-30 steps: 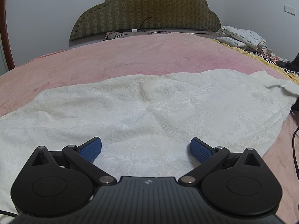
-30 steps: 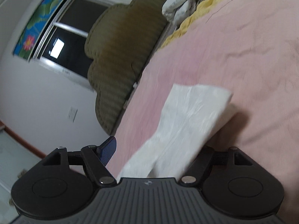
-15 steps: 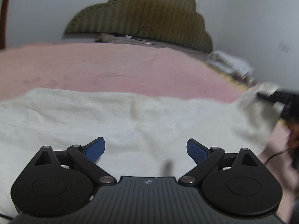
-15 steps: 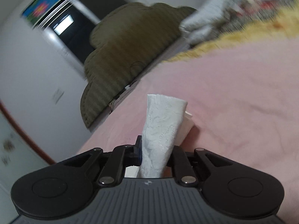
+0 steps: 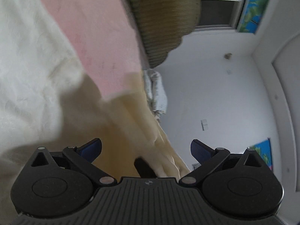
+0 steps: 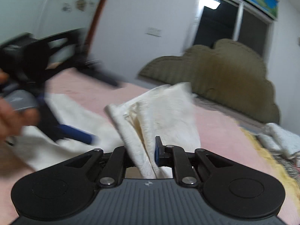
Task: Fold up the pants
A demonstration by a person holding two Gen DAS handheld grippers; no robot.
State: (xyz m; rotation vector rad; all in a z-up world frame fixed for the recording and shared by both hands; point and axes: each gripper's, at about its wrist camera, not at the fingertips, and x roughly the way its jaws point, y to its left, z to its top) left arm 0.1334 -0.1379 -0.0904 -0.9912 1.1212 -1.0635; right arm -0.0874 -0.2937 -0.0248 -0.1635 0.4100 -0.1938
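The right gripper [image 6: 143, 150] is squeezed tight on a bunch of the white pants [image 6: 161, 108]. The cloth sticks up between its fingers and fans out above them. The rest of the pants lie on the pink bed [image 6: 221, 131], spread out to the left.

The left gripper [image 5: 146, 148] is wide open and holds nothing. Its blue pads [image 5: 91, 149] are far apart. In the right view it shows at the far left [image 6: 80, 135], blurry, held in a hand [image 6: 13, 114], with one blue finger just over the pants. In the left view the pants [image 5: 28, 65] fill the left side, and a lifted, blurry part hangs close in front of the open fingers.

Far off stands a green headboard [image 6: 225, 75]. White pillows [image 6: 281, 138] lie at the far right of the bed. Behind is a dark window [image 6: 234, 22].
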